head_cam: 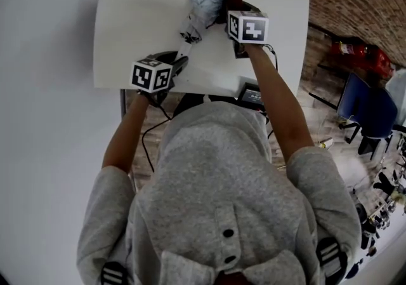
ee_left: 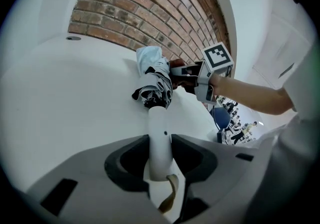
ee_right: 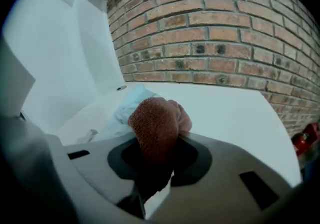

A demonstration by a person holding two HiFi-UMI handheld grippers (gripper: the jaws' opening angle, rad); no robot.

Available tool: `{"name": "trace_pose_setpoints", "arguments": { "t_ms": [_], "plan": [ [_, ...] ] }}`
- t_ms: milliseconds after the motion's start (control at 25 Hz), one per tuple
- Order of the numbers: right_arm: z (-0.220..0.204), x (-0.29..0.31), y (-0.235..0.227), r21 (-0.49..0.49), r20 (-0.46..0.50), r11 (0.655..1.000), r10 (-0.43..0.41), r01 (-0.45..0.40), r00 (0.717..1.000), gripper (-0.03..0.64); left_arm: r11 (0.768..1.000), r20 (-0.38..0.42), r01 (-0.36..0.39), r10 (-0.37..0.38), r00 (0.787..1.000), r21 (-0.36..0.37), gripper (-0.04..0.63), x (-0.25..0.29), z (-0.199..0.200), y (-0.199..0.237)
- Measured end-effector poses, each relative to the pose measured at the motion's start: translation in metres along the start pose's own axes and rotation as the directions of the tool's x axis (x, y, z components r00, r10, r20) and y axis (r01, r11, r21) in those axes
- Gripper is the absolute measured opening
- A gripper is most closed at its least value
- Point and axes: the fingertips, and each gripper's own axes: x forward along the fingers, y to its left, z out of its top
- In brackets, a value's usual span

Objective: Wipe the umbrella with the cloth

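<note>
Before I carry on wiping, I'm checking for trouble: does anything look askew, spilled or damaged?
Nothing spilled or broken. The umbrella is held by its handle in the left gripper; only its canopy looks loose and rumpled, next to the cloth in the right gripper.

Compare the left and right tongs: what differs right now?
The left tongs clamp the white umbrella handle; the right tongs clamp a reddish-brown cloth. The left tongs sit near the table edge closest to the person; the right tongs reach farther in, beside the folded canopy. Shared: both are shut on something, over the same white table.
</note>
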Motion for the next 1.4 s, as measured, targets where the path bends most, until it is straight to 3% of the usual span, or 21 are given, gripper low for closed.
{"name": "trace_pose_setpoints", "arguments": {
  "t_ms": [400, 560, 640, 760, 920, 1040, 1240, 1280, 1360, 1400],
  "plan": [
    [-0.042, -0.028, 0.090, 0.108, -0.007, 0.978, 0.179, -0.177, 0.984, 0.098, 0.999, -0.015, 0.033, -0.033, 0.999, -0.011, 0.153, 0.009, 0.000, -0.008],
    [-0.050, -0.043, 0.109, 0.031, -0.009, 0.966, 0.256, -0.256, 0.967, 0.098, 0.999, -0.015, 0.029, -0.029, 0.999, -0.021, 0.155, 0.011, -0.002, -0.008],
    [-0.051, -0.060, 0.117, -0.017, -0.016, 0.953, 0.304, -0.304, 0.953, 0.098, 1.000, -0.018, 0.017, -0.017, 1.000, 0.018, 0.156, 0.008, -0.002, -0.010],
    [-0.044, -0.089, 0.116, -0.063, 0.024, 0.938, 0.343, -0.341, 0.939, 0.099, 0.988, -0.015, -0.041, 0.044, 0.999, 0.150, 0.160, -0.001, 0.000, -0.009],
    [-0.028, -0.142, 0.081, -0.080, 0.132, 0.947, 0.320, -0.312, 0.938, 0.100, 0.975, 0.136, -0.132, 0.109, 0.985, 0.176, 0.159, -0.023, 0.014, -0.011],
    [-0.022, -0.191, 0.046, -0.078, 0.211, 0.967, 0.253, -0.242, 0.944, 0.100, 0.968, 0.302, -0.214, 0.167, 0.939, 0.129, 0.158, -0.055, 0.032, -0.020],
    [-0.031, -0.286, -0.006, -0.078, 0.344, 0.992, 0.123, -0.102, 0.931, 0.100, 0.946, 0.524, -0.308, 0.211, 0.825, 0.105, 0.156, -0.113, 0.049, -0.081],
    [-0.035, -0.306, -0.013, -0.073, 0.373, 0.994, 0.103, -0.081, 0.922, 0.100, 0.936, 0.550, -0.333, 0.219, 0.806, 0.116, 0.140, -0.121, 0.048, -0.099],
    [-0.048, -0.345, -0.026, -0.062, 0.426, 0.997, 0.065, -0.043, 0.902, 0.100, 0.904, 0.598, -0.402, 0.243, 0.764, 0.147, 0.017, -0.134, 0.042, -0.136],
    [-0.055, -0.363, -0.031, -0.058, 0.451, 0.998, 0.050, -0.026, 0.891, 0.100, 0.887, 0.623, -0.433, 0.248, 0.741, 0.162, 0.015, -0.139, 0.039, -0.154]
  ]
}}
